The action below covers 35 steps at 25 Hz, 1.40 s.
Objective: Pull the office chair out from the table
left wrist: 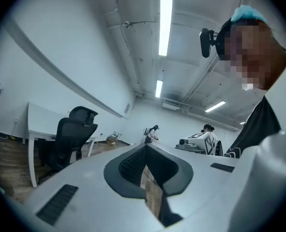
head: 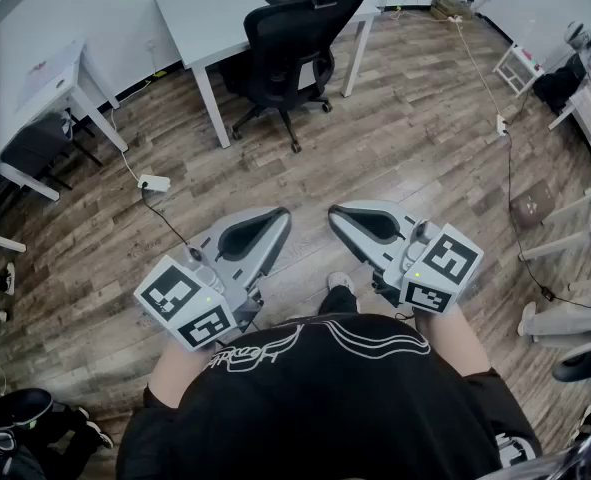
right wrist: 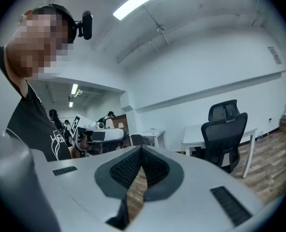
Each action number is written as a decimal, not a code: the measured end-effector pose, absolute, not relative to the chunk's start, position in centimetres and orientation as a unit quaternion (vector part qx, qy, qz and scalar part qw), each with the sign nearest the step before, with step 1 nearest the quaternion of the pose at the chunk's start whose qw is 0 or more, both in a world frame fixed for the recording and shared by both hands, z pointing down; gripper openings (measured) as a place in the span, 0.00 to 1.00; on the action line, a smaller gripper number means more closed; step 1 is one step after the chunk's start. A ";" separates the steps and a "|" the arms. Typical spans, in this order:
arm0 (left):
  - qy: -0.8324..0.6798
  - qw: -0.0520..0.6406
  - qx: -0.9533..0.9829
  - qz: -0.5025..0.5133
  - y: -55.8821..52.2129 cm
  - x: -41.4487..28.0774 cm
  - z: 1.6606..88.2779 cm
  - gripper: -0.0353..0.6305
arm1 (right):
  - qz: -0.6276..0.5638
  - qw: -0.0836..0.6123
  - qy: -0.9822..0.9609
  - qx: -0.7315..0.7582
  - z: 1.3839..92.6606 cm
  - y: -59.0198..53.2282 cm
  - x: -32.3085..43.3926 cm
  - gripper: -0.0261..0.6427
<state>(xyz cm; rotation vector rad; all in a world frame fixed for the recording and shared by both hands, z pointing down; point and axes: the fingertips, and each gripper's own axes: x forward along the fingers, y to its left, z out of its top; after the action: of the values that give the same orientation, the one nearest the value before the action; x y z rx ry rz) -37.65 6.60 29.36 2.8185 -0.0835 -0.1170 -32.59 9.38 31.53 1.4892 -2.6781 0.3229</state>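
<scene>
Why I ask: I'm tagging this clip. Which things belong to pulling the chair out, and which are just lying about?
Job: office chair, white table it stands at, left gripper and right gripper, both shut and empty.
Lying about: power strip on the floor, floor cable, small desk at left.

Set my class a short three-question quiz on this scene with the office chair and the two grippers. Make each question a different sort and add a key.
1. True or false: the office chair stands tucked in at the white table.
2. Pick one. The left gripper and right gripper are: A) shut and empty, well short of the chair; B) wide open; C) clamped on the chair's back.
3. Fill the gap: the chair is ____ in colour.
Key: 1 true; 2 A; 3 black.
</scene>
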 end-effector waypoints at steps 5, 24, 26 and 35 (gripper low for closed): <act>-0.037 0.147 0.987 -0.051 6.5 -36.6 29.6 0.06 | 0.102 0.028 -0.867 0.488 31.7 9.5 -31.4 0.09; -0.050 0.196 0.979 -0.001 3.3 -19.9 33.7 0.06 | 0.126 0.026 -0.817 0.562 34.3 7.4 -13.4 0.09; -0.042 0.186 0.981 0.011 3.2 -16.8 33.8 0.06 | 0.129 0.018 -0.815 0.565 34.2 7.2 -10.3 0.09; -0.049 0.152 0.987 0.030 3.0 -6.1 32.6 0.06 | 0.098 -0.024 -0.810 0.578 31.8 6.8 1.1 0.09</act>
<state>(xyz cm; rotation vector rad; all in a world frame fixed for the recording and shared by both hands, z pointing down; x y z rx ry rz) -6.11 3.01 32.61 2.8321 -0.1407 0.0857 1.14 6.85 31.82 1.8443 -2.5842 0.3127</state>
